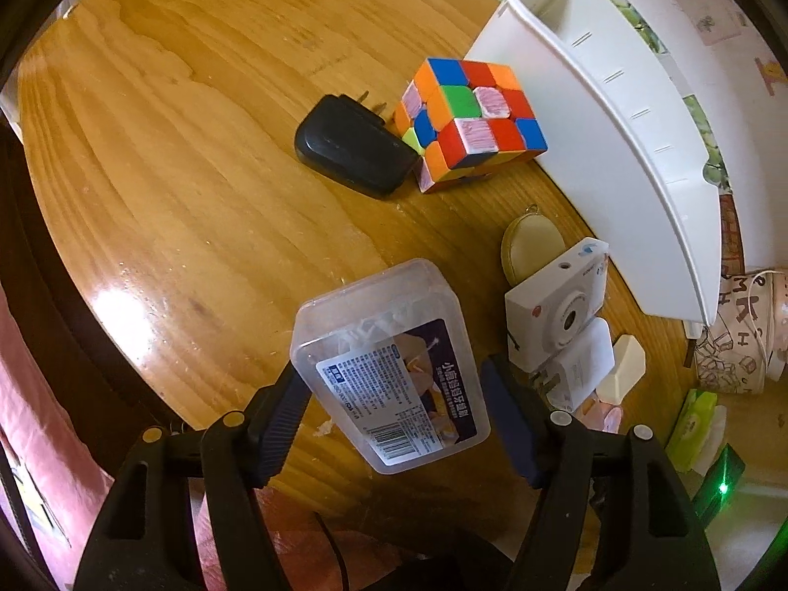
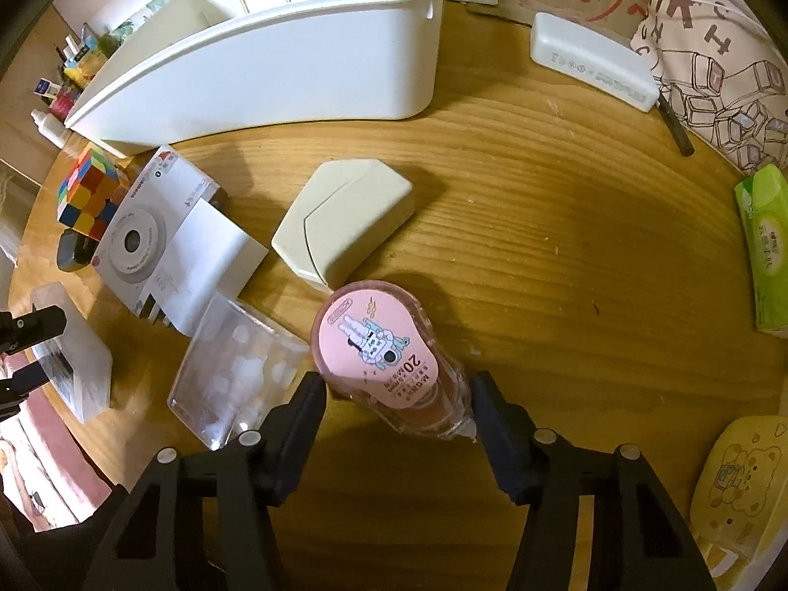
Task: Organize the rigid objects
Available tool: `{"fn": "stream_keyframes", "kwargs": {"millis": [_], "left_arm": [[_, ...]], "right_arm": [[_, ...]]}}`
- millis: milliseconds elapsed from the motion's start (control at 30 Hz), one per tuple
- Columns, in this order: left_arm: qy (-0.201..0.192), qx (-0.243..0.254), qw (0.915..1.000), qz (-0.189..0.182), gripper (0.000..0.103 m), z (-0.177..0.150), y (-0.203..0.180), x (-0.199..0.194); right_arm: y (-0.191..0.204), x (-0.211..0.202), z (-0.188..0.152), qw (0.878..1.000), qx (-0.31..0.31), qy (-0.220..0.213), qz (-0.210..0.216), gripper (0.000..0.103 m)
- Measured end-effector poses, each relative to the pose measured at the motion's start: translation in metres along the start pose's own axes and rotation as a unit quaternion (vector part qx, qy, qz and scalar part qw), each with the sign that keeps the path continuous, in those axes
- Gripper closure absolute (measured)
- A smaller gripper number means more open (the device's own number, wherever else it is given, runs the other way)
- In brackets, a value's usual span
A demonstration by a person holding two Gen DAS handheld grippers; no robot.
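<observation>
Clear plastic, a small labelled box (image 1: 389, 369) is seen clamped between the fingers of the left claw (image 1: 394, 394) and lifted above the wooden tabletop (image 1: 197, 147). At the right claw (image 2: 396, 404), a pink correction-tape dispenser (image 2: 384, 349) is framed by the two fingers; whether the pads press on it or merely flank it cannot be told. Just beside the dispenser, a transparent case (image 2: 236, 374) is laid flat, with a cream-coloured angular block (image 2: 344, 216) a little beyond. Further out, a white toy camera (image 1: 561, 310) is shown resting against a white charger (image 1: 581, 364), and a tan oval pouch (image 1: 532, 246) sits just behind them. Past these, a black plug adapter (image 1: 354, 147) is pictured touching a scrambled puzzle cube (image 1: 468, 118). At the back, a white divided organiser bin (image 2: 276, 59) is stood on the tabletop, its visible compartments holding none of these items.
</observation>
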State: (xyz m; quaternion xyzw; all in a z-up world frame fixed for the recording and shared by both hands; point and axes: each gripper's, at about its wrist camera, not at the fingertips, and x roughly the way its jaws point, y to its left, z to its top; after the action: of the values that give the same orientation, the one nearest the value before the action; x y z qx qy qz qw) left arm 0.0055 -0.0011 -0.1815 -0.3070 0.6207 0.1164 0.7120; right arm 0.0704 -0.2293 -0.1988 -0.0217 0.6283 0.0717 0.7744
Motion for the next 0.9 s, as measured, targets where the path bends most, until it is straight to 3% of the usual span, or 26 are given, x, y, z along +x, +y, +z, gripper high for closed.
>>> {"fn": "stream_keyframes", "kwargs": {"millis": [33, 400, 733, 767, 800, 900], "left_arm": [[-0.003, 0.003, 1.0, 0.0, 0.031, -0.002, 0.0, -0.002], [-0.042, 0.028, 0.9986, -0.016, 0.031, 0.005, -0.003, -0.019], [-0.107, 0.046, 0.993, -0.019, 0.031, 0.031, -0.006, -0.048], [-0.115, 0.049, 0.992, -0.02, 0.031, 0.034, -0.007, -0.052], [-0.123, 0.052, 0.9908, -0.021, 0.031, 0.038, -0.009, -0.055], [-0.145, 0.063, 0.9872, -0.021, 0.031, 0.049, -0.016, -0.065]], "right_arm": [[0.001, 0.0, -0.001, 1.0, -0.001, -0.002, -0.002, 0.067], [0.002, -0.015, -0.019, 1.0, -0.011, -0.022, 0.019, 0.068], [-0.006, -0.077, -0.019, 0.995, -0.036, -0.086, 0.025, 0.07], [-0.003, -0.082, -0.017, 0.995, -0.039, -0.093, 0.028, 0.072], [-0.001, -0.088, -0.014, 0.993, -0.043, -0.102, 0.03, 0.099], [0.003, -0.099, -0.006, 0.99, -0.058, -0.124, 0.038, 0.1]]}}
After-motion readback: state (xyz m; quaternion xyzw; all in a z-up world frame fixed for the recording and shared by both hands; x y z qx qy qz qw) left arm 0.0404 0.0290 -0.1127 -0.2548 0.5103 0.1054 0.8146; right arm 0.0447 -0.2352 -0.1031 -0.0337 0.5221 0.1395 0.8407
